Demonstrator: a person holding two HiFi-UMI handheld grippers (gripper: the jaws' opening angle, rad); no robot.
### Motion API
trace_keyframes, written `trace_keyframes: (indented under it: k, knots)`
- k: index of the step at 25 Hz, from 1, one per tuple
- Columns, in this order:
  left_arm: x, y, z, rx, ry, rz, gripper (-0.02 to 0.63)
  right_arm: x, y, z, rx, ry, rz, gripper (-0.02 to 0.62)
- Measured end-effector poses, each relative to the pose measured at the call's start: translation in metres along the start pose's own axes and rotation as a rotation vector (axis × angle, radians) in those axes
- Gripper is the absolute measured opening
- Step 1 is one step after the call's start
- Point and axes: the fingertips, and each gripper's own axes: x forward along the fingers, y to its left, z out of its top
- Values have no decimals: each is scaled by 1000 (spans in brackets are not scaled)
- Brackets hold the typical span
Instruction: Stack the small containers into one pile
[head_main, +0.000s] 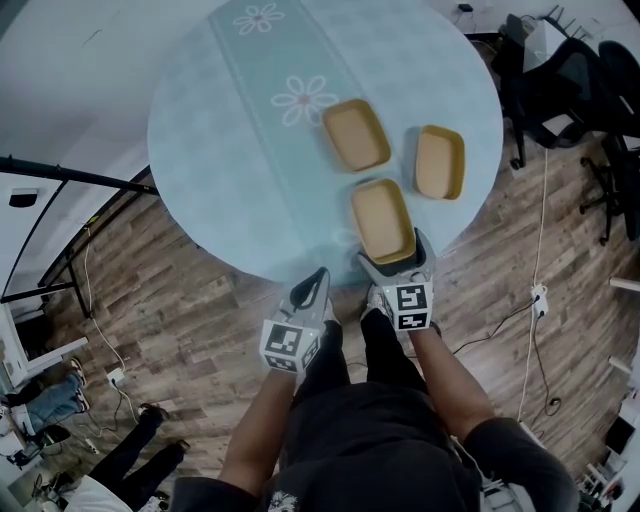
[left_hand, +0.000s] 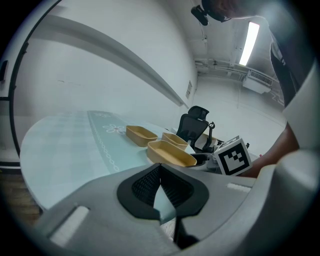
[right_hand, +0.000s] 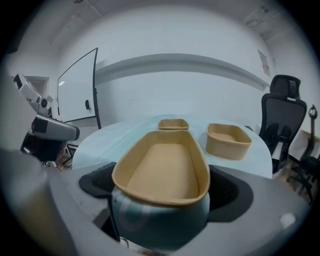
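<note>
Three tan oblong containers lie on the round table (head_main: 220, 160), which has a pale blue cloth. One container (head_main: 355, 133) is farthest, another (head_main: 440, 162) lies to its right, and the nearest container (head_main: 382, 220) is by the front edge. My right gripper (head_main: 397, 252) stands open, its jaws flanking the near end of that nearest container (right_hand: 161, 170); I cannot make out any squeeze. The other two containers (right_hand: 173, 124) (right_hand: 228, 140) lie beyond it. My left gripper (head_main: 318, 278) is shut and empty, just off the table's front edge. From it I see all three containers (left_hand: 170, 154) (left_hand: 141, 134) (left_hand: 175, 139) ahead to the right.
Black office chairs (head_main: 560, 90) stand to the right of the table on the wood floor, with cables (head_main: 540, 290) trailing nearby. A black frame (head_main: 70, 180) reaches in from the left. A whiteboard (right_hand: 77, 90) stands at the back left.
</note>
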Motion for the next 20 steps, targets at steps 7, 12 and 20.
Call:
trace_keyframes:
  k: [7,12,20]
  knots:
    - [-2,-2,-1,0,2,-1,5,-3,-1,2,12,-5,1,548]
    - [-4,-3,2,6,-3,-7,5,-10,-3,14,23,-41,3,543]
    - [-5,-7,15,21,-11,-17,5,-28,-5,47,30,-102,16,534]
